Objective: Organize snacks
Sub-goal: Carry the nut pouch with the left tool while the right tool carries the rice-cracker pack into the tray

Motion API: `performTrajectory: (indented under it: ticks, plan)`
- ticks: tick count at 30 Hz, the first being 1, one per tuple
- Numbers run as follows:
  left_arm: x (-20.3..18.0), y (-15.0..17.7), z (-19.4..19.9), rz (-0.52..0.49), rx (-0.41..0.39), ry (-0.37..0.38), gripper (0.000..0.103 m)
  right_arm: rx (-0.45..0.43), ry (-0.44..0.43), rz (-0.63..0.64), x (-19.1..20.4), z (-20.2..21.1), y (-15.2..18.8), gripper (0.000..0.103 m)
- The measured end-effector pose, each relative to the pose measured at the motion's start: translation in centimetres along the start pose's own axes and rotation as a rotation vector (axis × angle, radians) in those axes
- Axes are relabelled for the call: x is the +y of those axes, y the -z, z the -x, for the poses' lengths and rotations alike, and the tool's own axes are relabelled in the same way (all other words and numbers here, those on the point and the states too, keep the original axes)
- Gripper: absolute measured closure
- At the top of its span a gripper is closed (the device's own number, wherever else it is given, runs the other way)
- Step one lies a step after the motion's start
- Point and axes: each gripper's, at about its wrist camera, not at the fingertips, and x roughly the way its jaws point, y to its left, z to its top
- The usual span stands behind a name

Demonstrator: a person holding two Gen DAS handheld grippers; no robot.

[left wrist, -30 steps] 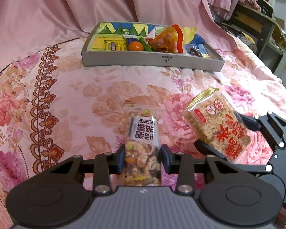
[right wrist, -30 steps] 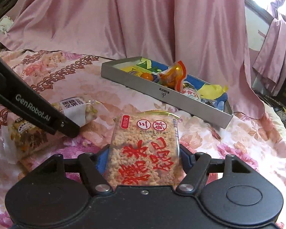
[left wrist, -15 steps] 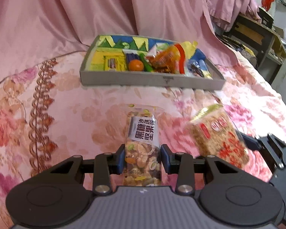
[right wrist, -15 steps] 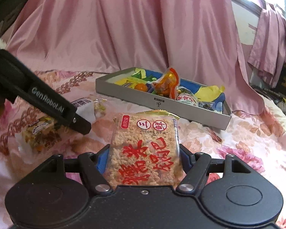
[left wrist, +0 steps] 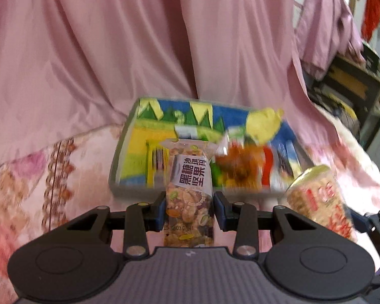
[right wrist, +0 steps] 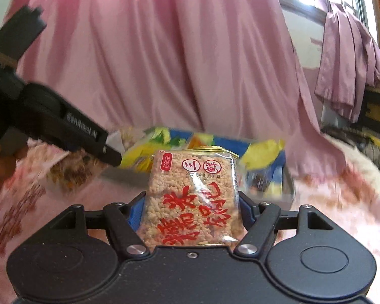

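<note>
While both hands were off the bed, the left gripper (left wrist: 188,210) stood narrow, its blue pads pressed on the sides of a nut bar (left wrist: 188,197) that stuck out forward, its label end over the near wall of the tray (left wrist: 129,190). The right gripper (right wrist: 191,210) stood wider, clamped on a rice cake pack (right wrist: 192,200) with red print, held upright between the pads. In the left view that pack (left wrist: 321,200) showed low at the right, just beside the tray's near right corner. In the right view the left gripper's finger (right wrist: 83,136) reached in from the left, well clear of the rice cake.

Beyond both grippers lay the floral bedspread (left wrist: 33,190), then the grey tray, blurred, with its bright lining bare at the left half and snacks heaped at the right: an orange bag (left wrist: 240,167) and a yellow one (left wrist: 263,124). Behind the tray hung pink drapes (left wrist: 139,50), close to its far wall; a shelf (left wrist: 352,86) stood far right.
</note>
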Motion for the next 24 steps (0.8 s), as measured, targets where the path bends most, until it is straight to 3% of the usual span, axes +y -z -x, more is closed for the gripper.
performTrajectory:
  ticks: [7,11,24]
  plan:
    - [0.3,-4.3,-3.6,0.021,-0.074,-0.053,0.061,-0.05,0.009,-0.016,-3.3,-5.4,-6.8,0.03]
    - [0.3,-5.7,-5.7,0.031,-0.092,-0.065,0.061,-0.031,0.014,-0.035,-4.8,-8.7,-8.6,0.03]
    - [0.1,-5.5,-11.7,0.069,-0.026,-0.096,0.061,0.168,0.019,-0.166,-7.4,-15.5,-5.4,0.03]
